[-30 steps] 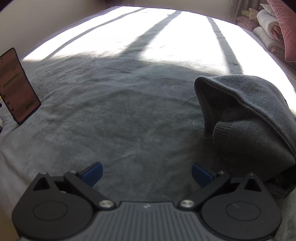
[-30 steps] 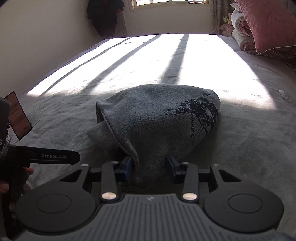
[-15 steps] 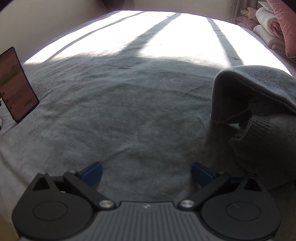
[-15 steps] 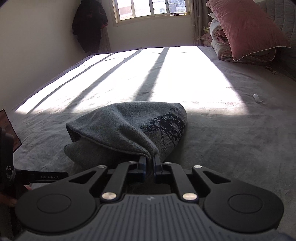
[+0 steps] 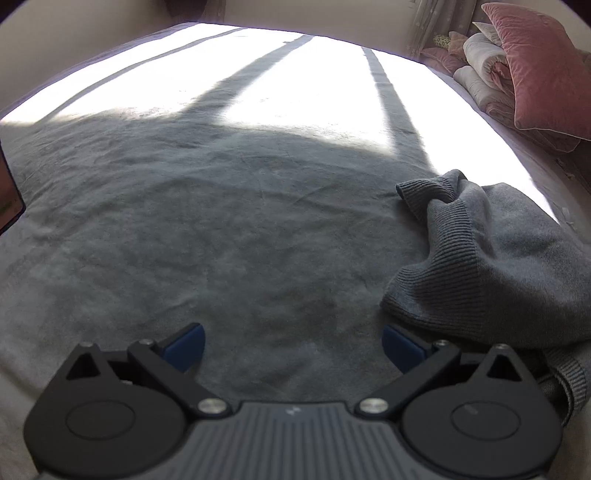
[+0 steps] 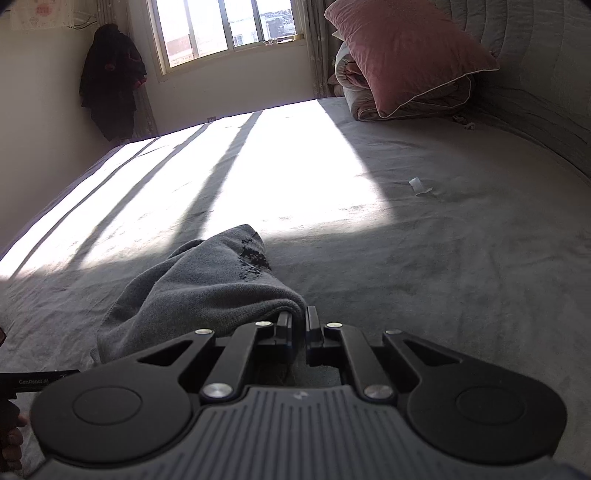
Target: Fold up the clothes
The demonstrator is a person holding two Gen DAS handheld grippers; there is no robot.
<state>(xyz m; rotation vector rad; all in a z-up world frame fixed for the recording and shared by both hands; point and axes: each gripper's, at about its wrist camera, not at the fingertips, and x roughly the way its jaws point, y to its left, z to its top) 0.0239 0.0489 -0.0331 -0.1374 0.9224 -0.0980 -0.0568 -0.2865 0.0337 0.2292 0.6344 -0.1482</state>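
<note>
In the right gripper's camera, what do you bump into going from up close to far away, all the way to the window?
right gripper → grey sweater → sunlit bed cover → window

1. Sweater point(image 5: 495, 266): grey knit cloth, ribbed at the hem, matt.
2. Bedspread point(image 5: 221, 229): grey plush cloth, softly creased.
3. Pillow point(image 6: 402, 51): pink velvety cloth, faint sheen.
4. Left gripper point(image 5: 293, 345): matt black plastic, blue pads, shiny metal pins.
</note>
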